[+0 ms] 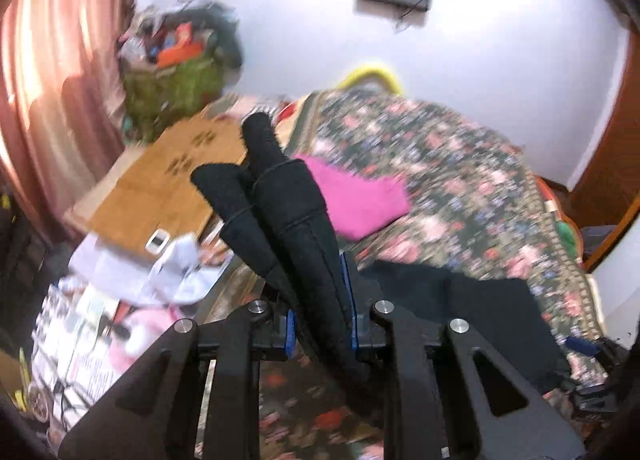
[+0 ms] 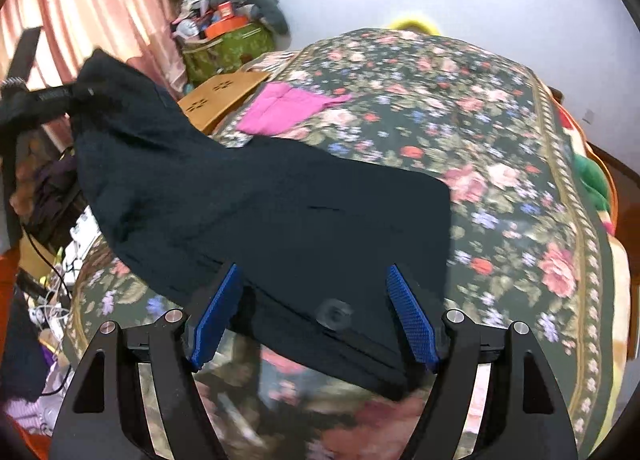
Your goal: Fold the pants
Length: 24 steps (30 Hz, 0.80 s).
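A: While your left gripper (image 1: 322,320) is clamped tight on a bunched fold of the dark pants (image 2: 280,220), your right gripper (image 2: 312,312) stands wide, its blue pads (image 2: 412,320) apart with nothing pressed between them.

B: So which part do you have in the left one?

A: You hold a leg end. In the left wrist view the cloth stands up out of the narrow gap between your fingers in two or three black rolls. In the right wrist view that same end is lifted at the far left, above the edge of the bed, and the fabric slopes down from it.

B: And the rest of the pants?

A: They lie spread on the floral bedspread (image 2: 500,140). The waistband, with its button (image 2: 334,312), sits straight ahead between your open right fingers. Whether those pads touch the cloth, you cannot tell from here.

B: What lies around them?

A: A folded pink garment (image 2: 288,104) rests on the bedspread beyond the pants, apart from them. A wooden board (image 1: 168,176) lies at the bed's left side, with a green bag (image 2: 228,48) stuffed with clutter behind it against the white wall and a pink curtain (image 2: 100,8) to its left.
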Tool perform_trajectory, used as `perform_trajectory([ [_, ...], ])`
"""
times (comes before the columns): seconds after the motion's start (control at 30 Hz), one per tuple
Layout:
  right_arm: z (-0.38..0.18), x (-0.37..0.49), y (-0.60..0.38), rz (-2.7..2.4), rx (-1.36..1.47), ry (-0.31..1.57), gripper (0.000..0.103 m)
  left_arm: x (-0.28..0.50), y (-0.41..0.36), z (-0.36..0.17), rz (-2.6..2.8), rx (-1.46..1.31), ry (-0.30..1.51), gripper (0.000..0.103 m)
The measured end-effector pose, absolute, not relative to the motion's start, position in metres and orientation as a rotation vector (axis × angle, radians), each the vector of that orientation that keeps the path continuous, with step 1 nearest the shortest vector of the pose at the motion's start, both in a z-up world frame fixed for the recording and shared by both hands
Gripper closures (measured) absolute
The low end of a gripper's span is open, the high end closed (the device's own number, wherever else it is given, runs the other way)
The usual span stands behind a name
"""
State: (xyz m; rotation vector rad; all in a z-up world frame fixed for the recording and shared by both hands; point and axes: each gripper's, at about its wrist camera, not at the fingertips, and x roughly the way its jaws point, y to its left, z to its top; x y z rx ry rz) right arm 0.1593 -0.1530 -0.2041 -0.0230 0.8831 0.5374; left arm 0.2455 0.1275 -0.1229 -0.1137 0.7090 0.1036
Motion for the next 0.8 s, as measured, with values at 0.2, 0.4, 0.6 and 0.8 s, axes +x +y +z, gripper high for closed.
perform_trajectory([
  [0.2, -0.226, 0.168, -0.182, 0.531, 0.073, 0.980, 0.031, 0.267, 0.052, -0.091, -0.052, -0.055, 0.654, 0.085],
  [0.4, -0.234, 0.164, -0.184, 0.573, 0.095, 0.981, 0.028, 0.300, -0.017, -0.091, -0.265, -0.132, 0.743, 0.085],
  [0.6, -0.234, 0.161, -0.192, 0.585, 0.131, 0.978, 0.028, 0.319, -0.076, -0.124, -0.386, -0.139, 0.879, 0.086],
  [0.8, -0.241, 0.160, -0.197, 0.586, 0.159, 0.994, 0.028, 0.307, -0.107, -0.142, -0.455, -0.112, 0.924, 0.086],
])
